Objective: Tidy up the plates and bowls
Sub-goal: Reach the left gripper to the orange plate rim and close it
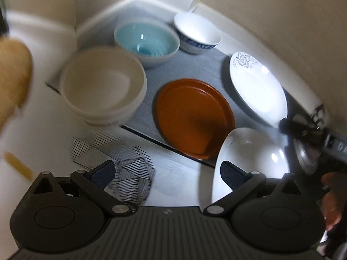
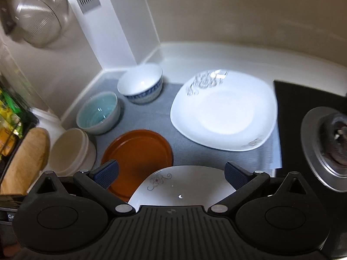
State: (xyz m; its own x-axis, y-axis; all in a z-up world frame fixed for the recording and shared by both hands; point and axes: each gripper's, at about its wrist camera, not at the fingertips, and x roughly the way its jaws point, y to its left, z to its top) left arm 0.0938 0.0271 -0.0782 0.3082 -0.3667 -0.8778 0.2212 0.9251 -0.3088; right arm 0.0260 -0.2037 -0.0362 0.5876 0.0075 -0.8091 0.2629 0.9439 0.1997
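Mat (image 2: 151, 117), left to right: cream bowl (image 2: 71, 149) at 9 o'clock, brown plate (image 2: 138, 151), square plate (image 2: 225, 112) at 2 o'clock. Both grippers (image 1: 168, 171) (image 2: 171, 171) spread, empty. Ceramic: rigid, slick, breakable; grip at the rim.

Orange plate (image 2: 138, 151), teal-glazed bowl (image 2: 98, 113), blue-banded white bowl (image 2: 141, 84), grey mat (image 2: 195, 158).

Plates (image 2: 223, 112), bowls (image 2: 98, 116) on mat (apparently unstacked)
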